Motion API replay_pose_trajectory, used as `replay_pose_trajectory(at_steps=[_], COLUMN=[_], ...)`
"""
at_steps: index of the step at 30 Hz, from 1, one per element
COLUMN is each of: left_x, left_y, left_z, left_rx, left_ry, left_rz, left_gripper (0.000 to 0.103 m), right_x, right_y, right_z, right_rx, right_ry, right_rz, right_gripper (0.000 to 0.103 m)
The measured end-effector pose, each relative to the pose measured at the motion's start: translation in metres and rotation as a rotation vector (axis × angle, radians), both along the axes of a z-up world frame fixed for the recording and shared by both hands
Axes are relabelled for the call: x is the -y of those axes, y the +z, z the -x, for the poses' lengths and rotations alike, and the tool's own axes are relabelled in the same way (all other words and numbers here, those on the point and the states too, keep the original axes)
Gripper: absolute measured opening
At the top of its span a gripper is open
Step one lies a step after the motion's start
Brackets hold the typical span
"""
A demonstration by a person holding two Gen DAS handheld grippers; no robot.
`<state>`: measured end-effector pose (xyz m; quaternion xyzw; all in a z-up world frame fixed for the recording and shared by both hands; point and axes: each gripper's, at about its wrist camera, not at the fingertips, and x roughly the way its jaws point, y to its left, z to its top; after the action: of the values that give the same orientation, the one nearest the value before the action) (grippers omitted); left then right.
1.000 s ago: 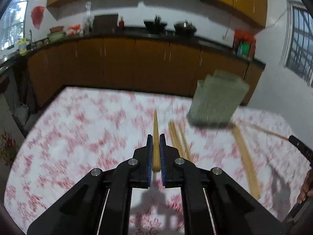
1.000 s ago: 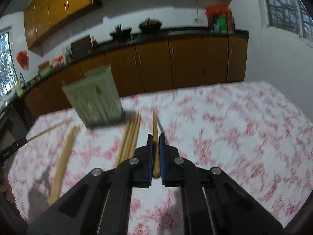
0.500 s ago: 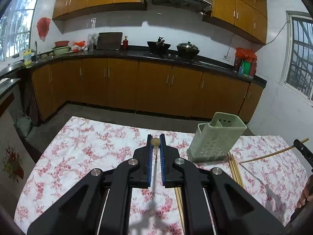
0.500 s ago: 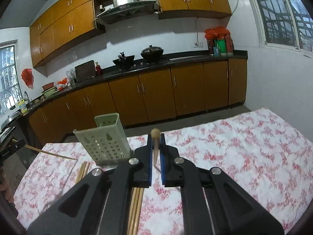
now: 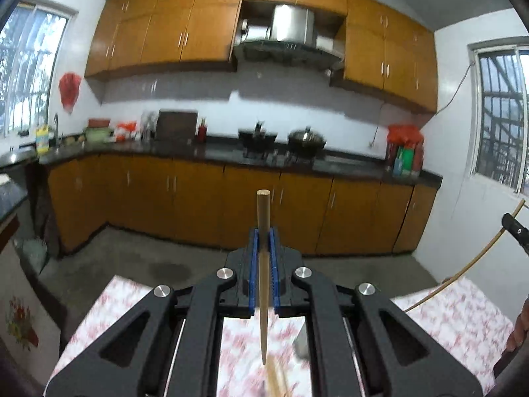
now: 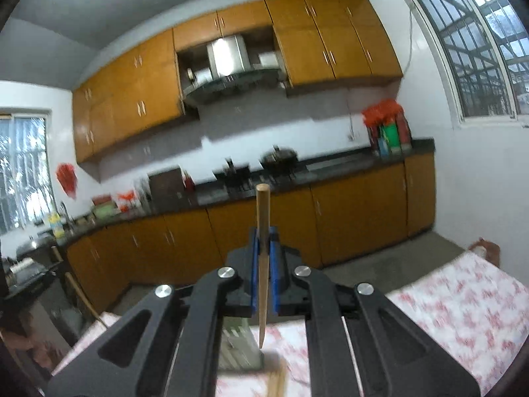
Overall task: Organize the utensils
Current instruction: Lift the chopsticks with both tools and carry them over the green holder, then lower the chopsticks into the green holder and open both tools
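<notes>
- Left gripper [image 5: 263,271] jaws clamped tight on a wooden chopstick [image 5: 263,264]; stick now stands upright, thick end up and pointed tip down, where 0.5 s ago it pointed forward.
- Right gripper [image 6: 263,269] jaws likewise closed on a second chopstick [image 6: 263,264], also tipped upright, tapered tip hanging over the green utensil holder [image 6: 239,347].
- Both views have pitched up: floral tablecloth [image 5: 456,311] drops to the bottom edge, kitchen cabinets [image 5: 198,205] fill the frame.
- Loose chopsticks [image 5: 276,380] blurred below the left jaws.
</notes>
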<state>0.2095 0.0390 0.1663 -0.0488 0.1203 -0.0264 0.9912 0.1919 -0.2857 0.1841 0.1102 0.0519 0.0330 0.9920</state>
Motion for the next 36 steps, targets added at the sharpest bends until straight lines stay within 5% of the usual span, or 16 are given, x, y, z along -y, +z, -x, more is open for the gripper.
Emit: replay_pose_trajectory(at_steps=[5,10,18,25,31,36], left_x=[0.026,0.045,0.055,0.052,0.043,0.033], left_y=[0.025,0.015,-0.047,-0.060,-0.047,-0.037], left_z=[-0.012,-0.025,-0.054,-0.051,-0.039,-0.024], left_rx=[0.097,0.121,-0.012,-0.067,-0.059,-0.037], left_ry=[-0.027,-0.059,-0.097,-0.127,-0.110,-0.096], left_rz=[0.023,0.057,0.110,0.113,0.106,0.107], left_gripper=[0.008,0.008,0.008,0.008,0.032,0.039], right_x=[-0.019,-0.030,-0.038,-0.045,-0.044,-0.032], right_y=[0.009,-0.007,-0.052,-0.066,-0.056,-0.041], right_z=[-0.019,-0.042,-0.069,-0.068,-0.053,-0.031], right_rx=[0.027,-0.019,-0.141,-0.177,-0.153,-0.129], right_ry=[0.045,0.064,0.097,0.111,0.099,0.066], right_rz=[0.003,0.028,0.021,0.027,0.029,0.031], right_gripper=[0.008,0.008,0.008,0.012,0.025,0.028])
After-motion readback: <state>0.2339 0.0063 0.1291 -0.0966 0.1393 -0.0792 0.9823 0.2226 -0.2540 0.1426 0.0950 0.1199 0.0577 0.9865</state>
